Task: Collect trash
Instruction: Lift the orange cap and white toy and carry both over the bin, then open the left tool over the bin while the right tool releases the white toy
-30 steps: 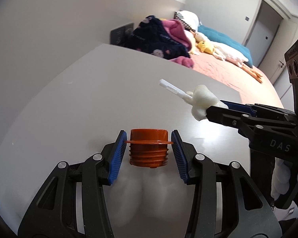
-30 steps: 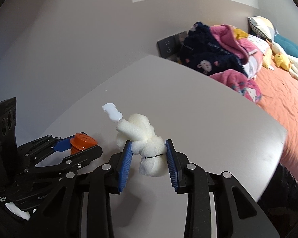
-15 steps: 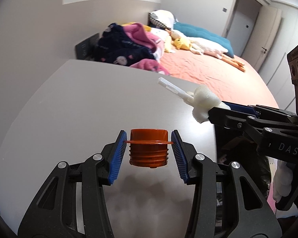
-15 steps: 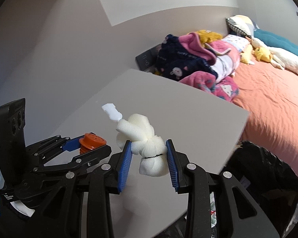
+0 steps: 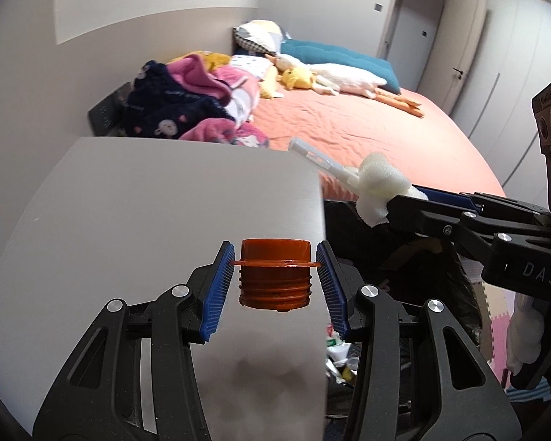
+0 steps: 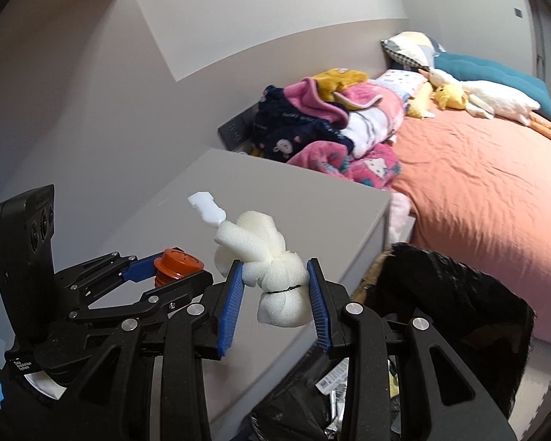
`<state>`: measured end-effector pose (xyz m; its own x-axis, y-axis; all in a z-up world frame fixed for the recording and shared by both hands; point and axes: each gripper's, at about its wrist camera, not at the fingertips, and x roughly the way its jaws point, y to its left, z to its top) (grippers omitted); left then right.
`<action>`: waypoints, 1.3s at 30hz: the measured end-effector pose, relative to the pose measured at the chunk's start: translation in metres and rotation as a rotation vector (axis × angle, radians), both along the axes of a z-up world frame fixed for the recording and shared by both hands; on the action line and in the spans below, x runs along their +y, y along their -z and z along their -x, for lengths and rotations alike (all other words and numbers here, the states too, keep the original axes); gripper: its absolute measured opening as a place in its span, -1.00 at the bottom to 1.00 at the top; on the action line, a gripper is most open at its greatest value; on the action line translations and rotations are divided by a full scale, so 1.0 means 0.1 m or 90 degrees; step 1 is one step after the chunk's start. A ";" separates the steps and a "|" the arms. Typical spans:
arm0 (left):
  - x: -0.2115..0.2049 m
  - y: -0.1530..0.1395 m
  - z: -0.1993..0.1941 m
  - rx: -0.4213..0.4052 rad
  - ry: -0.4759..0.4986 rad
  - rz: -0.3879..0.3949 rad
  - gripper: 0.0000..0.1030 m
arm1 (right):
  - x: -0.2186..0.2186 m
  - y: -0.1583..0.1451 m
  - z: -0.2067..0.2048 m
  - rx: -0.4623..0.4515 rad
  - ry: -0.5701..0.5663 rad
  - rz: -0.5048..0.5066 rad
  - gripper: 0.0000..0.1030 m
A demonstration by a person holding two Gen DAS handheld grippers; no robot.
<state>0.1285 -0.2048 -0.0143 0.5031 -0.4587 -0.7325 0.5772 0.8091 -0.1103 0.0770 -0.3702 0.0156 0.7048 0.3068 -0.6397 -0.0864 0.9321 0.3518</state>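
My left gripper [image 5: 275, 286] is shut on an orange threaded cap [image 5: 274, 275] and holds it above the right edge of the grey table [image 5: 147, 220]. The cap also shows in the right wrist view [image 6: 178, 262]. My right gripper [image 6: 275, 294] is shut on a white foam sponge head [image 6: 272, 275] with a white plastic stem [image 6: 205, 209]. It hangs past the table's edge, above a black trash bag [image 6: 440, 294]. The sponge also shows in the left wrist view [image 5: 378, 187], right of the cap.
The black bag [image 5: 404, 257] stands on the floor right of the table, with wrappers inside [image 6: 334, 378]. Behind is a bed with an orange sheet [image 6: 477, 183], piled clothes [image 6: 323, 128] and plush toys [image 5: 312, 77]. A door [image 5: 411, 11] is at the far right.
Both grippers have moved right across the table with their loads still gripped. The table's right edge and the black bag have come into view below them.
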 end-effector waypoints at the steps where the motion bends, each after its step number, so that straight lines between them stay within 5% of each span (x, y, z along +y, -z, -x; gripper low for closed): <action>1: -0.04 0.00 0.02 0.000 0.007 0.000 -0.11 | -0.04 0.00 0.04 0.000 0.005 -0.001 -0.29; 28: -1.02 -0.11 0.49 -0.013 0.154 0.003 -0.11 | -0.98 -0.04 0.75 -0.020 0.151 -0.013 -0.29; 39: -1.31 -0.10 0.54 -0.008 0.168 -0.006 -0.11 | -1.28 -0.04 1.01 -0.024 0.210 -0.023 -0.28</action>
